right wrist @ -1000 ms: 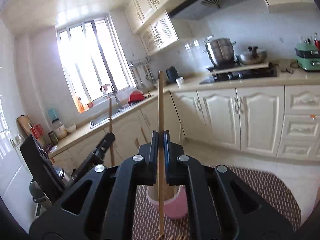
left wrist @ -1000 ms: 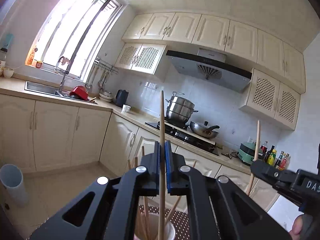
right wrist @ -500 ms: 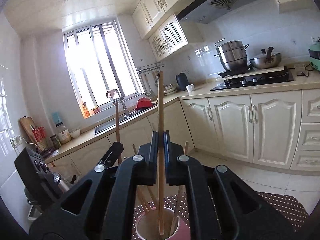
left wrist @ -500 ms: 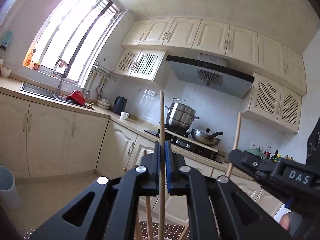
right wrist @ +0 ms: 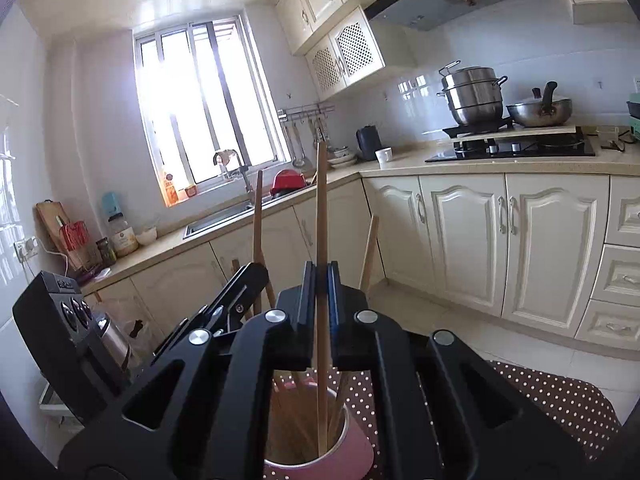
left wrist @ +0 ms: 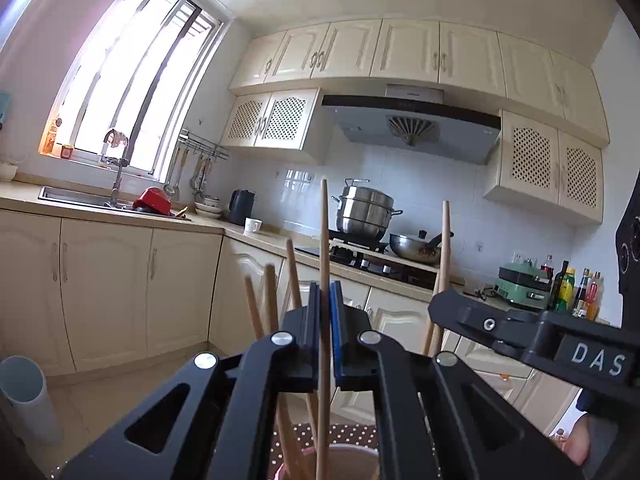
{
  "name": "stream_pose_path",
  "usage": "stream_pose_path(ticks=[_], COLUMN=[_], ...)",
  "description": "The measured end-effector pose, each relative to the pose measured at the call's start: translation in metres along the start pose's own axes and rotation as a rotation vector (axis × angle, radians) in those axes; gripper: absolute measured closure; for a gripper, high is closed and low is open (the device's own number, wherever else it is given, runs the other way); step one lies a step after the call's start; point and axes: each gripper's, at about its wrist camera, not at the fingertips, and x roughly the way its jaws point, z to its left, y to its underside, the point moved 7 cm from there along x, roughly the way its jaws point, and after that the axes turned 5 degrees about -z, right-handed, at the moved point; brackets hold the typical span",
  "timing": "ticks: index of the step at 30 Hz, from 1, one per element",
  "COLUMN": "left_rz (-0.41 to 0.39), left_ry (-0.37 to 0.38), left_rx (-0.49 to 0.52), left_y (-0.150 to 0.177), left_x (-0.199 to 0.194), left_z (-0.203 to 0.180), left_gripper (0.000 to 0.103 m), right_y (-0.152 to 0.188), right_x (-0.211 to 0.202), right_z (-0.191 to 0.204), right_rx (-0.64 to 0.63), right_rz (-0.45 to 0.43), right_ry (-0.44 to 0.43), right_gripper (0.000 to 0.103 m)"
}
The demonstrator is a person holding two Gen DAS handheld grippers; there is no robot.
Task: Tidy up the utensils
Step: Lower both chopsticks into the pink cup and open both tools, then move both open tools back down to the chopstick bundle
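My left gripper [left wrist: 325, 304] is shut on a wooden chopstick [left wrist: 324, 248] held upright, its lower end inside the pink cup [left wrist: 360, 458]. My right gripper [right wrist: 321, 286] is shut on another wooden chopstick [right wrist: 321, 208], also upright, with its lower end down in the pink cup [right wrist: 352, 448]. Several more chopsticks [right wrist: 370, 248] stand in that cup. The right gripper shows in the left wrist view [left wrist: 448, 312] holding its chopstick [left wrist: 444, 248]. The left gripper shows in the right wrist view [right wrist: 248, 284] with its chopstick [right wrist: 257, 216].
The cup stands on a brown polka-dot mat [right wrist: 560, 396]. Cream cabinets [right wrist: 500, 240], a sink [left wrist: 76, 196], a stove with a steel pot [left wrist: 366, 210] and a wok [left wrist: 416, 246] lie behind. A white bin [left wrist: 24, 396] stands on the floor at left.
Both grippers have come down and closer together over the cup. Both chopstick ends now sit lower inside the cup, and more of the standing chopsticks show.
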Motion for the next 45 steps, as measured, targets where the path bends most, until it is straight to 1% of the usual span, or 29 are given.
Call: stream_pose_path(ticks=[4,5,10,14,16,19,21,22,23,24,25,27,28,33,35,37,40,41,42,43,45], left_rz=[0.021,0.036,0.073,0.101,0.124,0.160,0.184,0.192,0.200,0.216,0.230,0.248,0.250,0.305,0.322,0.334,0.343,0.346,0.354,0.360,0.387], left_ry=[-0.015,-0.019,-0.016,-0.005,-0.008,-0.016,-0.020,-0.019,-0.020,-0.021,-0.025,-0.034,-0.034,-0.031,-0.034,-0.030,-0.017,-0.017,-0.021,-0.022,-0.015], left_rx=[0.010,0.010,0.035,0.073,0.071,0.069,0.076,0.078,0.082,0.096,0.108,0.121,0.119,0.118,0.130,0.149,0.176,0.184,0.193,0.198,0.205], left_y=[0.010,0.014,0.027,0.037,0.041,0.046,0.048,0.048,0.048,0.049,0.049,0.049,0.048,0.043,0.041,0.036,0.030,0.028,0.026,0.025,0.025], left_x=[-0.003,-0.003,-0.015,-0.030,-0.034,-0.037,-0.039,-0.040,-0.042,-0.043,-0.044,-0.052,-0.055,-0.077,-0.088,-0.104,-0.124,-0.131,-0.139,-0.144,-0.158], left_z=[0.009,0.011,0.017,0.013,0.014,0.016,0.018,0.018,0.019,0.018,0.018,0.020,0.020,0.019,0.018,0.014,0.009,0.007,0.007,0.007,0.006], left_gripper=[0.098,0.098,0.097,0.096,0.096,0.096,0.096,0.096,0.094,0.083,0.076,0.076,0.076,0.075,0.072,0.064,0.055,0.054,0.050,0.048,0.048], right_y=[0.015,0.018,0.041,0.050,0.052,0.056,0.059,0.059,0.060,0.061,0.061,0.060,0.060,0.065,0.067,0.068,0.068,0.068,0.069,0.070,0.075], right_x=[0.002,0.003,0.006,0.003,0.002,-0.002,-0.006,-0.006,-0.008,-0.011,-0.015,-0.028,-0.033,-0.065,-0.078,-0.095,-0.116,-0.124,-0.130,-0.134,-0.143], right_z=[-0.003,-0.004,-0.014,-0.016,-0.016,-0.018,-0.019,-0.020,-0.019,-0.019,-0.019,-0.020,-0.020,-0.017,-0.013,-0.007,-0.001,0.002,0.003,0.005,0.009], right_rx=[0.000,0.004,0.050,0.073,0.071,0.103,0.119,0.117,0.109,0.096,0.084,0.040,0.024,0.034,0.034,0.033,0.039,0.042,0.041,0.041,0.037], right_rz=[0.039,0.048,0.118,0.148,0.161,0.188,0.209,0.215,0.221,0.226,0.224,0.200,0.199,0.216,0.220,0.225,0.236,0.241,0.251,0.264,0.307], right_ry=[0.004,0.007,0.012,0.016,0.018,0.022,0.032,0.040,0.049,0.061,0.079,0.137,0.149,0.171,0.180,0.184,0.196,0.206,0.215,0.221,0.235], right_gripper=[0.097,0.097,0.097,0.097,0.096,0.095,0.090,0.082,0.070,0.059,0.044,0.044,0.044,0.044,0.044,0.043,0.033,0.033,0.033,0.031,0.030])
